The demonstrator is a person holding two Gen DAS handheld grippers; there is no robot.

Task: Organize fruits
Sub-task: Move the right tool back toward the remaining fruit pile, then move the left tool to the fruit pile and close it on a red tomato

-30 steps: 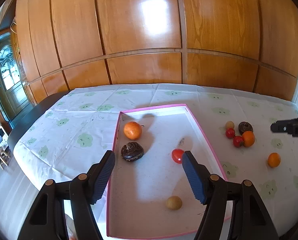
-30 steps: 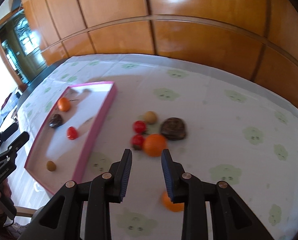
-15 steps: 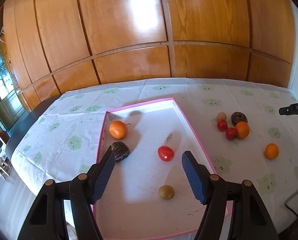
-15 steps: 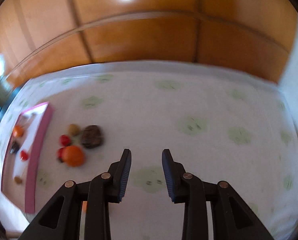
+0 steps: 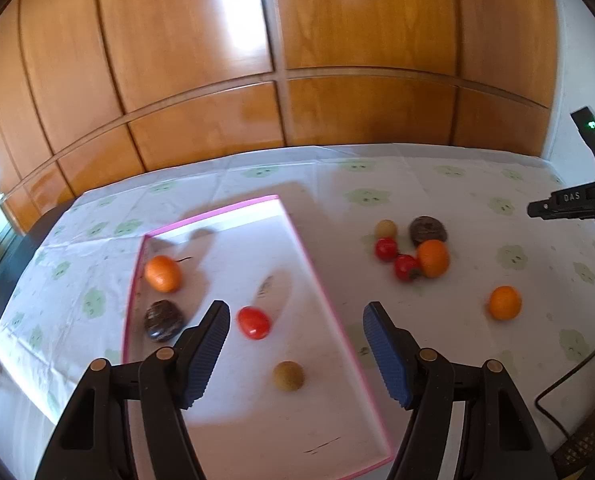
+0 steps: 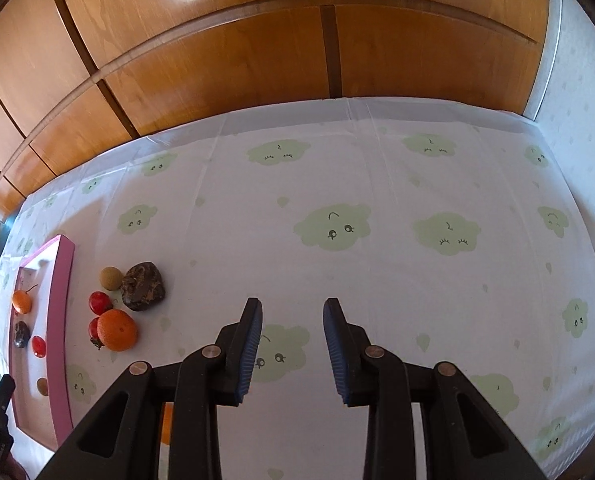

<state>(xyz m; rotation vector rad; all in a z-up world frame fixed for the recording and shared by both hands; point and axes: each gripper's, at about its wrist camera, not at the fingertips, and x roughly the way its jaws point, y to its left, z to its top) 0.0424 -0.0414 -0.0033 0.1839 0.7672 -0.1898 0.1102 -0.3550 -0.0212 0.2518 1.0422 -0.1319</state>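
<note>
Fruit-wise, the loose bunch sits on the counter just right of the pink tray (image 5: 329, 300): a big orange (image 5: 432, 258) touching two red tomatoes (image 5: 405, 267), with a dark wrinkly fruit (image 5: 428, 230) and a small tan one (image 5: 385, 228) right behind them. Another orange (image 5: 505, 302) sits on its own, further toward the counter's right edge. Inside the tray there's already an orange fruit, a dark one, a red tomato and a tan ball, spread well apart.

My guess on handling: all light stuff. The oranges are firm and round, so pinch across the middle or they'll roll away. The tomatoes look smooth and probably squish easily, so go gentle. The dark wrinkly one looks rough, so likely the easiest to hold.

The left gripper (image 5: 295, 344) hovers above the tray's near half, jaws moderately wide, nothing between them. The right gripper (image 6: 293, 350) is over bare tablecloth (image 6: 377, 184), jaws narrow with a clear gap, also holding nothing; the fruit cluster is off to its left and the lone orange peeks out under its left finger.

Wood panelling runs behind the counter's far edge.
</note>
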